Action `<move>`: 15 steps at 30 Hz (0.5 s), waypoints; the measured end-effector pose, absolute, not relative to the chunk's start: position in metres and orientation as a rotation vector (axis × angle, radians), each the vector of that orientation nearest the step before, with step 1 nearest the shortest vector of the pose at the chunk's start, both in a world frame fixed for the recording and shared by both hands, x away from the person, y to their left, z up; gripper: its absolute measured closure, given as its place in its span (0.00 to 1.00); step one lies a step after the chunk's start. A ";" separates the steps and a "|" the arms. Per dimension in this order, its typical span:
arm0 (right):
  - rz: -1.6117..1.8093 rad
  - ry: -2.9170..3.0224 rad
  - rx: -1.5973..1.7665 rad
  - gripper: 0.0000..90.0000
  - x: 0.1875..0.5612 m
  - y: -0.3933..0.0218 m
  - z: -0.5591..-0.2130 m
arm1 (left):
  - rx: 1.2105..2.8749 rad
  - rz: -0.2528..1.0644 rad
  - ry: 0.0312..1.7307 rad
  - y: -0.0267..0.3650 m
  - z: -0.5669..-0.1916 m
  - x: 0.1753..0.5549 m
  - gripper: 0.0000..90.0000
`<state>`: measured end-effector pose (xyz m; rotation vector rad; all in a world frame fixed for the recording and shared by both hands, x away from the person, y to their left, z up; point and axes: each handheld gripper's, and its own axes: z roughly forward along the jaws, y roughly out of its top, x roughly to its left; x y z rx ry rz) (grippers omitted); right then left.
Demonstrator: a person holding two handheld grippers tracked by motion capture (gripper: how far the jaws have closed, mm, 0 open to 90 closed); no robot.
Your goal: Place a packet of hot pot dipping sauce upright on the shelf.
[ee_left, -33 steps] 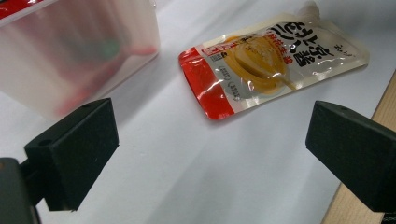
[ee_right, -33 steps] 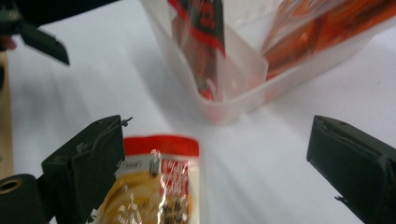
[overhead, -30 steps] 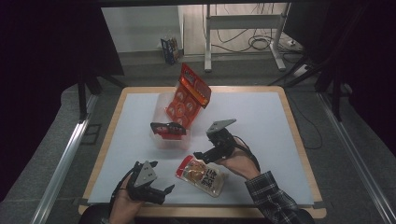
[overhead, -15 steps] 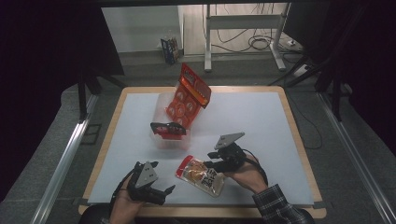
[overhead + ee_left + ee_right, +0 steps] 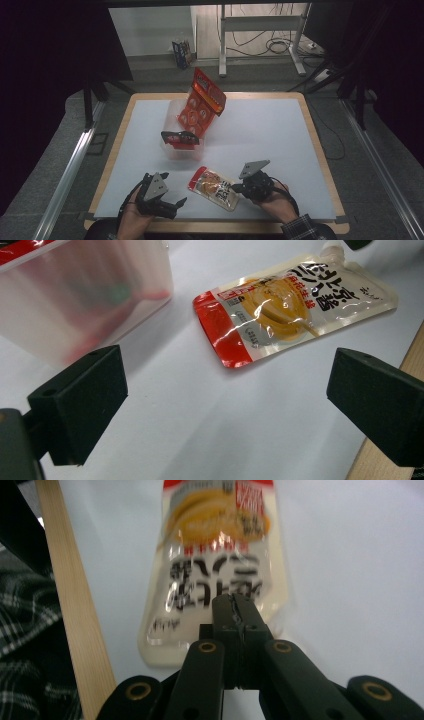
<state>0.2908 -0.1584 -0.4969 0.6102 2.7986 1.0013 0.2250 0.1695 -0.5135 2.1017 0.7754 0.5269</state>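
clear plastic bin is sitting mid-table on the white mat, rectangular, with frosted translucent walls. an orange-red snack bag is leaning upright out of its far end, glossy and printed with round shapes; a smaller red-and-black packet is lying across its near rim. what lies deeper in the bin cannot be told.

the sauce pouch is lying flat on the mat near the front wooden edge, between the two hands and clear of the bin. it is soft shiny film, with a red band at one end, a yellow-brown picture and a cream end with black lettering.

the right gripper is pinching the pouch's cream end, jaws having just been closing to a tight pinch. the left gripper is resting near the front edge, its jaws wide and holding nothing.
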 end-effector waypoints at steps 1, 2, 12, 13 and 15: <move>1.001 2.799 0.610 0.98 0.291 -0.158 -0.497 | 2.102 0.526 0.777 0.170 -0.514 0.225 0.03; 0.979 2.805 0.618 0.98 0.289 -0.162 -0.500 | 2.102 0.526 0.777 0.170 -0.514 0.225 0.03; 0.851 2.798 0.621 0.98 0.290 -0.165 -0.514 | 2.105 0.525 0.776 0.169 -0.514 0.225 0.03; 0.842 2.792 0.619 0.98 0.290 -0.164 -0.514 | 2.105 0.523 0.776 0.169 -0.514 0.225 0.03; 0.833 2.775 0.623 0.98 0.293 -0.163 -0.514 | 2.108 0.522 0.775 0.168 -0.514 0.225 0.03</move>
